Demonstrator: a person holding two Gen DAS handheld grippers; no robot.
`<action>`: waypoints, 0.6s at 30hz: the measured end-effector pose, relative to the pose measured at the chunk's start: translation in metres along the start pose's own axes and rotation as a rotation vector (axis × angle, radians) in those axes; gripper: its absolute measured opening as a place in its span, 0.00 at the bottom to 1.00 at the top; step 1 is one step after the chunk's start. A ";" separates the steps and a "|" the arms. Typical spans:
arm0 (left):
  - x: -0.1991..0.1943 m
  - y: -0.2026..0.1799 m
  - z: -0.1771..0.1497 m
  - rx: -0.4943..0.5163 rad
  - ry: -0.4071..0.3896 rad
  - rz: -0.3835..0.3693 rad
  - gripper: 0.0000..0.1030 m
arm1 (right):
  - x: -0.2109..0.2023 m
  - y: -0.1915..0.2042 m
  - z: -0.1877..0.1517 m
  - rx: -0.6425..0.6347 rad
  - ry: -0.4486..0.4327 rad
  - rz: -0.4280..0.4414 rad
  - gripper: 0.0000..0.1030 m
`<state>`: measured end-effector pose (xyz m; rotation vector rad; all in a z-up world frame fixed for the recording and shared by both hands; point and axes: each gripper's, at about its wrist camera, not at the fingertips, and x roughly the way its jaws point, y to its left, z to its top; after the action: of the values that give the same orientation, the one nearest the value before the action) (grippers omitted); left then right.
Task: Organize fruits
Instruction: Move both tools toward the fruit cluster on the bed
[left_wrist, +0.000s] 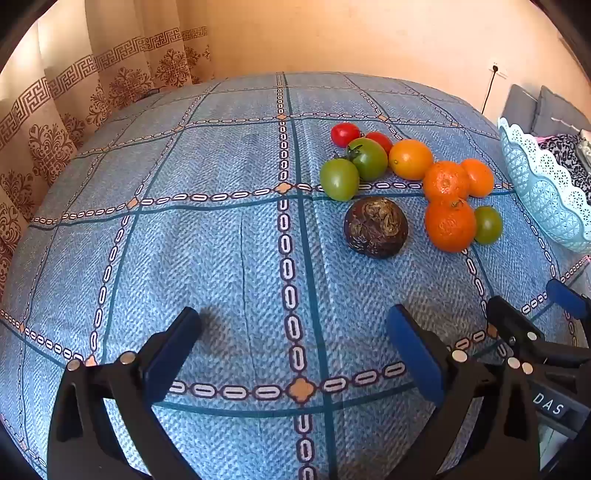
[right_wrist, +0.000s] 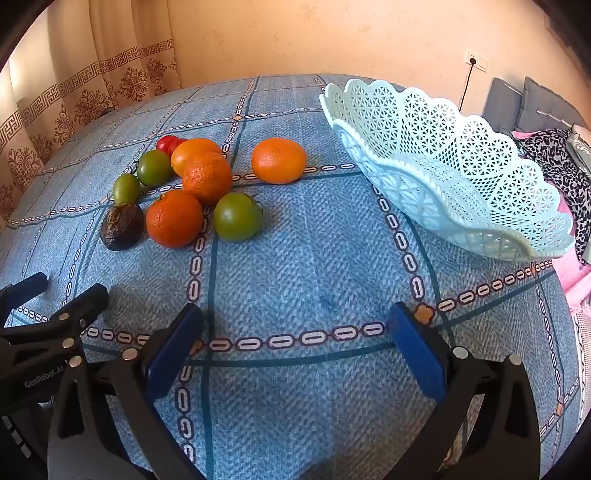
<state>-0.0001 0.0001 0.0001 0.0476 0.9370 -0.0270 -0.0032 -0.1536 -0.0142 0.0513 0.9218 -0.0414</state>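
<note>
A pile of fruit lies on the blue checked tablecloth (left_wrist: 221, 258): several oranges (left_wrist: 449, 224) (right_wrist: 174, 218), three green tomatoes (left_wrist: 339, 179) (right_wrist: 237, 216), two red tomatoes (left_wrist: 345, 134) (right_wrist: 166, 142) and a dark wrinkled fruit (left_wrist: 375, 226) (right_wrist: 122, 226). One orange (right_wrist: 279, 160) sits apart, nearer the light blue lattice basket (right_wrist: 443, 177) (left_wrist: 543, 192), which holds nothing. My left gripper (left_wrist: 293, 338) is open and empty, short of the fruit. My right gripper (right_wrist: 295, 336) is open and empty, between fruit and basket.
A patterned curtain (left_wrist: 74, 110) hangs at the back left and a plain wall (right_wrist: 332, 37) stands behind the table. A grey sofa with clothes (right_wrist: 554, 140) lies past the right table edge. The right gripper shows at the left wrist view's right edge (left_wrist: 535, 332).
</note>
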 end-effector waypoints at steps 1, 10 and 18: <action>0.000 0.000 0.000 0.001 0.001 0.000 0.95 | 0.000 0.000 0.000 -0.001 0.000 -0.002 0.98; 0.000 0.000 0.000 0.000 0.001 0.001 0.95 | 0.000 -0.001 0.000 -0.002 0.000 -0.003 0.98; -0.002 0.000 -0.001 0.006 -0.001 0.015 0.95 | -0.001 -0.003 0.000 -0.003 0.001 0.010 0.98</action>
<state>-0.0020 0.0001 0.0009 0.0599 0.9352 -0.0156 -0.0040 -0.1565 -0.0136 0.0532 0.9225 -0.0303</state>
